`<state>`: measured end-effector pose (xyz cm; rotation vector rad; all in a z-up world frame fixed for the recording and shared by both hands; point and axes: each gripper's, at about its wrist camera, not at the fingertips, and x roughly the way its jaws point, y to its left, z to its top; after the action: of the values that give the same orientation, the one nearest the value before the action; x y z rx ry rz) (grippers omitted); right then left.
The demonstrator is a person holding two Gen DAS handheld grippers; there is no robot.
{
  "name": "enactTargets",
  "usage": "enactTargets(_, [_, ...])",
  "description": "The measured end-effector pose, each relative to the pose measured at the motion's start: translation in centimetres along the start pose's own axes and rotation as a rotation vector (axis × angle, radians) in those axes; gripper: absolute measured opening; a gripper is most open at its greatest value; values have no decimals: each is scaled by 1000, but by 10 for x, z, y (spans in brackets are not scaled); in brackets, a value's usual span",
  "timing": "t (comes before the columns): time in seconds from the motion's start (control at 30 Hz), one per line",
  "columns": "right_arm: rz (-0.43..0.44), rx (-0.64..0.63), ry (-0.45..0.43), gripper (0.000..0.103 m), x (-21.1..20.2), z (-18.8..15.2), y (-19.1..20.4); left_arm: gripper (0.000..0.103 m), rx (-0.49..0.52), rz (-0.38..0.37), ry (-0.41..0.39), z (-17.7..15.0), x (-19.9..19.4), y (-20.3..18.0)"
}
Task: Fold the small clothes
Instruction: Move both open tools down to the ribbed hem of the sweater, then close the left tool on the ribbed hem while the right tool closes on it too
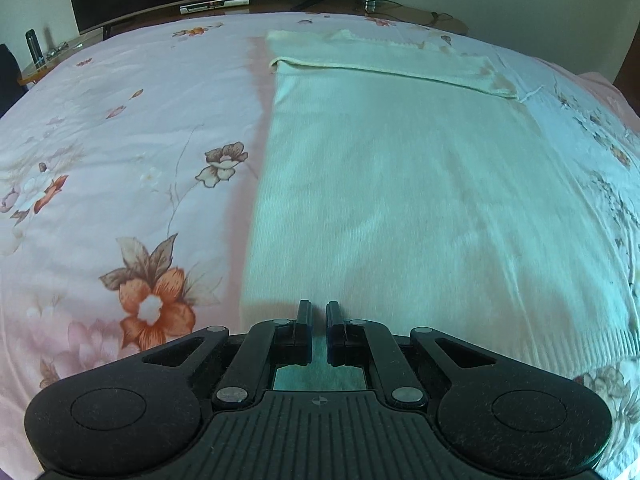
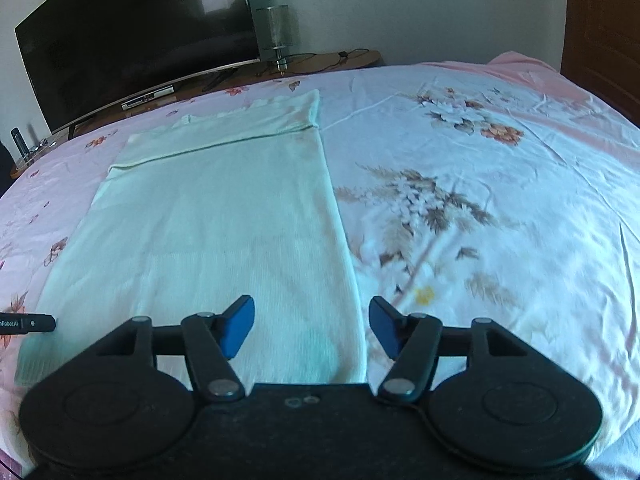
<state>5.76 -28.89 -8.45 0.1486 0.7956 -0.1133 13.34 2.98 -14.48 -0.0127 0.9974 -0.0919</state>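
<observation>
A pale knit garment (image 2: 208,216) lies flat on the bed (image 2: 500,208), stretched lengthwise from the near edge toward the far end. Its side edges run straight and a narrow band (image 1: 380,60) is already turned over across the far end, at about twelve o'clock in both wrist views. It looks laid out like this so that the next fold can be taken from the near hem.

The left gripper (image 1: 319,322) hangs low over the near hem, a little in from the garment's left edge. Its jaws are pressed together, and cloth shows behind and below them; whether any is pinched between them I cannot tell.

The right gripper (image 2: 312,328) sits over the near right part of the garment, with its blue pads (image 2: 239,328) spread wide and nothing between them. The garment's right edge passes under the gap at about one o'clock. That suits a grab at the near right corner, judging by the pose.

In the right wrist view the tip of the left gripper shows at nine o'clock, beside the near left corner.

Beyond the bed, a dark television (image 2: 132,36) stands at eleven o'clock on a low stand (image 2: 328,60), with a glass lamp (image 2: 278,34) and cables beside it. All of it is well apart from the garment. Nothing lies on the flowered bed cover around the cloth to block a fold.
</observation>
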Motion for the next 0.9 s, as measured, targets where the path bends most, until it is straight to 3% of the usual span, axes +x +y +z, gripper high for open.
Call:
enactTargets(0.23, [4,3,18,63,0,-10,6,7,11,21,0,-13,-6,4])
enactTargets(0.27, [4,2,19,63,-1,-10,7,25,10,20,0,-15,-8,6])
enactTargets(0.3, [5,2,19,63,-1,-10,7,68,8,15,-3,-18,-10,7])
enactTargets(0.33, [5,1,19,64,-2,-10,8,95,5,18,-9,-20,-12,8])
enactTargets(0.37, [6,1,18,64,-2,-11,8,100,-7,41,-45,-25,-17,9])
enactTargets(0.43, [8,4,17,65,-2,-12,9,100,3,34,-87,-32,-19,11])
enactTargets(0.5, [8,4,19,65,-1,-12,9,100,-9,17,-40,-34,-13,15])
enactTargets(0.77, [-2,12,42,65,4,-19,7,100,-113,-85,-50,-51,-11,35])
enactTargets(0.9, [-6,34,61,65,8,-23,3,75,-130,-108,-54,-54,-17,37])
